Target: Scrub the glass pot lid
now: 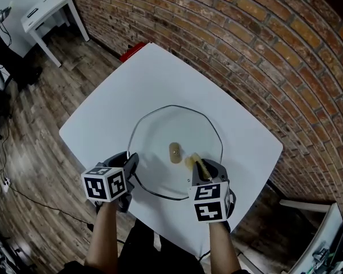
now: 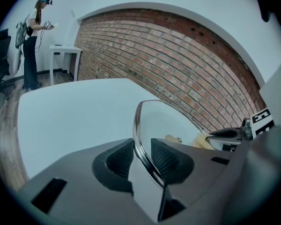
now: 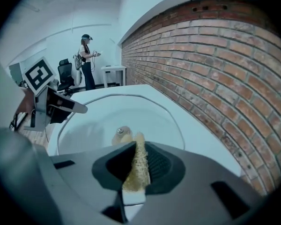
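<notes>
our left gripper [image 2: 141, 159] pinches the glass pot lid [image 1: 177, 127] by its near-left rim to steady it on the white table [image 1: 126, 90]; our right gripper [image 3: 139, 167] clamps a loofah pad [image 3: 138, 149] just beside the knob [image 3: 122, 134], for scrubbing.

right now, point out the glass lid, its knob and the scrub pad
glass lid [image 1: 160, 133], head view, clear pane left of centre
knob [image 1: 175, 152], head view, its top
scrub pad [image 3: 136, 165], right gripper view, the stretch between the jaws
</notes>
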`<state>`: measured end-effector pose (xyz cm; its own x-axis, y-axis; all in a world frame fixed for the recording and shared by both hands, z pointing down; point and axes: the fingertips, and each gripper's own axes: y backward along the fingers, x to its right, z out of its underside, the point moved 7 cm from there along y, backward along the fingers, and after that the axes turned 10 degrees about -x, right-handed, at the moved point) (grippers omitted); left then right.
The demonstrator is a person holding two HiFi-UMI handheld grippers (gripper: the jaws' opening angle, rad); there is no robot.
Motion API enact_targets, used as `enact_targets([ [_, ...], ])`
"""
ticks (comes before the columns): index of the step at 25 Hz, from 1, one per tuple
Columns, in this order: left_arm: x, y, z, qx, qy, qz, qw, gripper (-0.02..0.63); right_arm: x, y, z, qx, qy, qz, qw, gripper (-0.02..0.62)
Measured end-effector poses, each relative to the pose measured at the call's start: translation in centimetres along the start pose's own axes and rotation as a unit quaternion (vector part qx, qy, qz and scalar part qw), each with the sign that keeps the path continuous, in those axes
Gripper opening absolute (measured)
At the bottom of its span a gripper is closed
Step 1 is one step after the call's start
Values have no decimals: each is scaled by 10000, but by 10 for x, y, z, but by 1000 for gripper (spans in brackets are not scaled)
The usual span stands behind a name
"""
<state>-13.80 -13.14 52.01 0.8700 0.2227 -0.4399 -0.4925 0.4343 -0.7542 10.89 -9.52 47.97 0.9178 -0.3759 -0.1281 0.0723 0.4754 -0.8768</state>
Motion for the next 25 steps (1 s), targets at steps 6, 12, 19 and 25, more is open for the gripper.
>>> enact_targets([
  [6,-1,0,-1,12,-9,4,10000,118,13,-1,3,-55,-124,193,9997,58],
  [12,0,0,1,9,4,-1,10000,119,12,2,3,40,-143,184,9997,58],
  [19,-3,-1,1,23,-3,98,9999,120,12,2,4,147,-256,193,9994,58],
  [25,-8,6,-2,182,73,230,9995,120,13,2,4,166,-289,198,9992,58],
])
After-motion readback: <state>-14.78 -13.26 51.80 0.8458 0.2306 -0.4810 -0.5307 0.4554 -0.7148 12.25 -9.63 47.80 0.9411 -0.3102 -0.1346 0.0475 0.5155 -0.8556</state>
